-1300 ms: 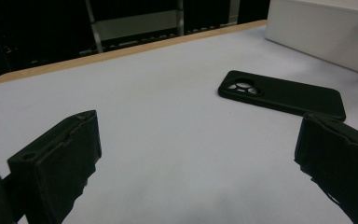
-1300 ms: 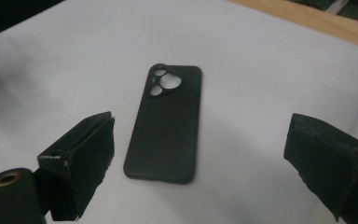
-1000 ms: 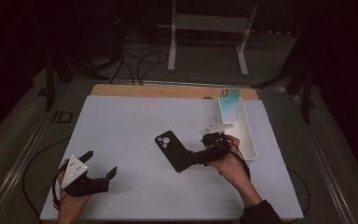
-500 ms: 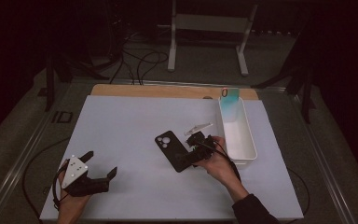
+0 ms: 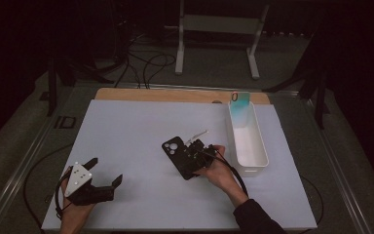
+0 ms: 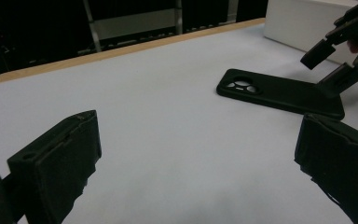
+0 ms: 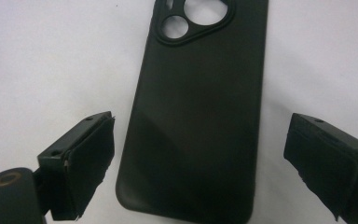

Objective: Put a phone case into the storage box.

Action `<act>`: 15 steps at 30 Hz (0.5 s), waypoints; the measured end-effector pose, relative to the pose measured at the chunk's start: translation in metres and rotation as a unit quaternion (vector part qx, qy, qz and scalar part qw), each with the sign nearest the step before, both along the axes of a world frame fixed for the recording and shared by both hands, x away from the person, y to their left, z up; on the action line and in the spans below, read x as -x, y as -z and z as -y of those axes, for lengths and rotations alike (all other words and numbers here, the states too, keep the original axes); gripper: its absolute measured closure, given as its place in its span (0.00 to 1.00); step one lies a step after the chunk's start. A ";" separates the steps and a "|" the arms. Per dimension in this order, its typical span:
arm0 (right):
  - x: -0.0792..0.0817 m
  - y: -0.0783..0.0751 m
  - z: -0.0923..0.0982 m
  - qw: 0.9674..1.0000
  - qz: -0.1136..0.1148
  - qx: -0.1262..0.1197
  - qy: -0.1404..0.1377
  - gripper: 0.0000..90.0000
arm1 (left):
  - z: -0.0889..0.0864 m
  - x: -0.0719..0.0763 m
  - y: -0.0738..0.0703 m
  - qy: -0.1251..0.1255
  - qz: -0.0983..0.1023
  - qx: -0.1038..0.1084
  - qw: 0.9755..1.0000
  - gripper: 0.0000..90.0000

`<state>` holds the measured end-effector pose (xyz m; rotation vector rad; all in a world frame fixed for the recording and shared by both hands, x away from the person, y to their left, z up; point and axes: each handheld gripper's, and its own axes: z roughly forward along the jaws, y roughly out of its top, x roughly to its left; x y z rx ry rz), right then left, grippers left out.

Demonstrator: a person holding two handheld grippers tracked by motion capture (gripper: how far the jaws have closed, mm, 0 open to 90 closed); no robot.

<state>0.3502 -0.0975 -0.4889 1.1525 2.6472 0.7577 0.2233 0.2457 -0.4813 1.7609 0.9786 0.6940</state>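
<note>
1. since a second ago my right gripper (image 5: 193, 156) has come away from the white tray (image 5: 259, 161) at its 3 o'clock and dropped low over the black phone case (image 5: 177, 152); the case itself has not shifted, and my left gripper (image 5: 103, 178) sits where it sat.
2. the phone case lies flat near the middle of the white mat (image 5: 126, 136), back side up, camera cutout toward 10 o'clock of the mat, with the tray just off at its 3 o'clock.
3. my right claw is spread wide. in the right gripper view its two pads straddle the lower half of the case (image 7: 196, 121), one at 8 o'clock and one at 4 o'clock, and neither one touches an edge.
4. my left claw is spread too, holding nothing, resting at about 7 o'clock of the mat, well apart from the case; in the left gripper view the case (image 6: 279, 93) lies off at 1 o'clock.
5. i judge the step in hand is the approach for a pick-up of the case, with the grasp not yet made.
6. next i'd need to lower until the pads flank the long edges, then close across the width. the case is thin and flat on the mat, so the pads may slide over it.
</note>
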 end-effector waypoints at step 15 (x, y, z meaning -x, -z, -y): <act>-0.003 0.017 -0.009 1.000 -0.018 0.023 -0.004 0.10 | 0.000 0.000 0.000 0.001 0.000 0.000 1.000 0.01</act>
